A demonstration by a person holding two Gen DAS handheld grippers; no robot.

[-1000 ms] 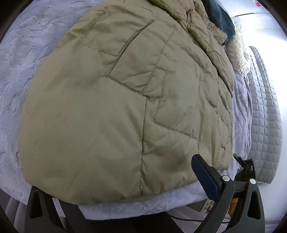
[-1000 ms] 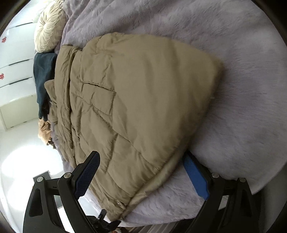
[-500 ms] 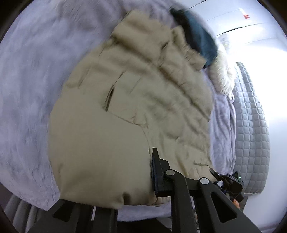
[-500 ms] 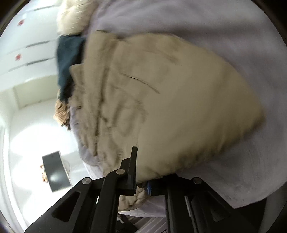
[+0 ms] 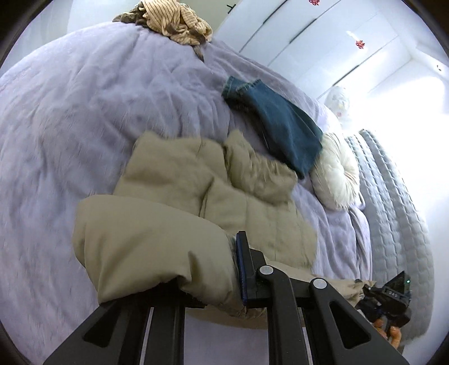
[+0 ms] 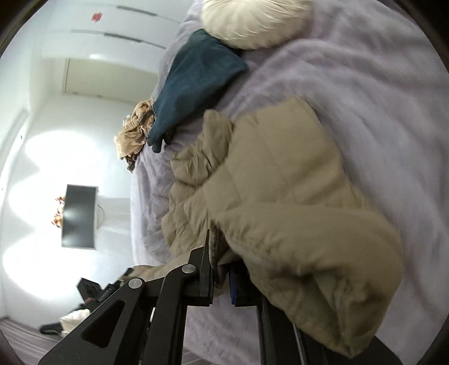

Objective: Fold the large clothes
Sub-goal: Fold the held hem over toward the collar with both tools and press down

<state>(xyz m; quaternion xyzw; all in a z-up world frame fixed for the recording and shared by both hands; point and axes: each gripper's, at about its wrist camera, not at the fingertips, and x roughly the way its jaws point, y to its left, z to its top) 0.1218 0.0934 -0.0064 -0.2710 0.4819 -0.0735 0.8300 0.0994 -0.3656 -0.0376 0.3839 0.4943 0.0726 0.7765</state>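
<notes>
Khaki quilted jacket (image 5: 174, 213), near hem lifted, bunched, doubling over itself

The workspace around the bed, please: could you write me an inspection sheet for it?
Surface: bed under a lilac plush blanket, rumpled.
Job's things: khaki quilted jacket, near edge lifted and curling over the rest.
Clutter: folded blue jeans; round cream cushion; striped tan garment at the far edge.
Grippers: left gripper shut on the jacket hem; right gripper shut on the jacket hem.
Cables: nothing seen.
Surroundings: white wardrobe doors; grey quilted cover beside the bed; dark screen on the wall.
</notes>
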